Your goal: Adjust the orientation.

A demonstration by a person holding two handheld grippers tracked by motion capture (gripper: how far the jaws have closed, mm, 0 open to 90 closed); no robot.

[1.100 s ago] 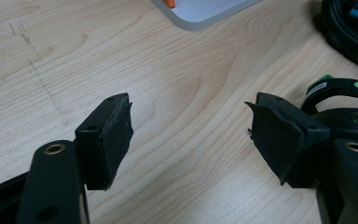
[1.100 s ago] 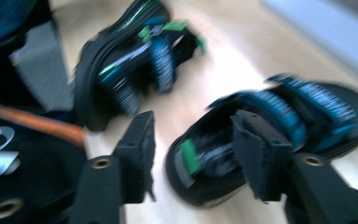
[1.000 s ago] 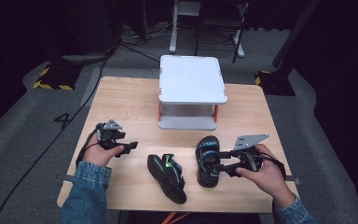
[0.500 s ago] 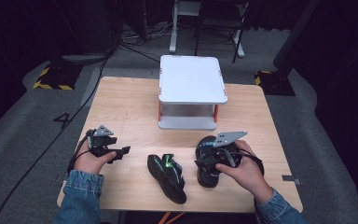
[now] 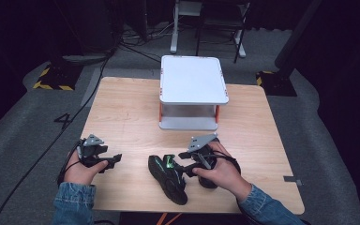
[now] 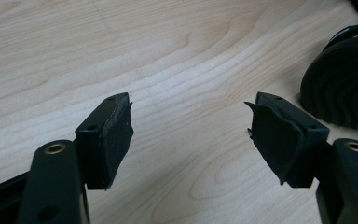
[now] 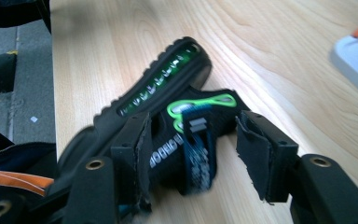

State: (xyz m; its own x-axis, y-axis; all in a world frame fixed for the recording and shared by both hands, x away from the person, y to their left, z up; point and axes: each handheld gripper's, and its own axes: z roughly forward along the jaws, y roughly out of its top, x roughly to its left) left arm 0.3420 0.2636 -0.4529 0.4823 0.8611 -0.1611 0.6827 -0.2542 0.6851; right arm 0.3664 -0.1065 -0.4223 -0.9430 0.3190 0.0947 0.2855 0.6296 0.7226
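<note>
Looking down in the high view: left gripper (image 5: 104,160) at lower left over bare bench (image 5: 126,117), right gripper (image 5: 187,161) at lower centre above a black sandal (image 5: 166,178) with green trim, white stand (image 5: 193,89) at upper centre. Left gripper view: jaws wide apart, nothing between, dark sandal sole (image 6: 345,84) at right edge. Right gripper view: jaws parted, straddling the sandal's blue strap (image 7: 196,149), pads not pressing it.
</note>
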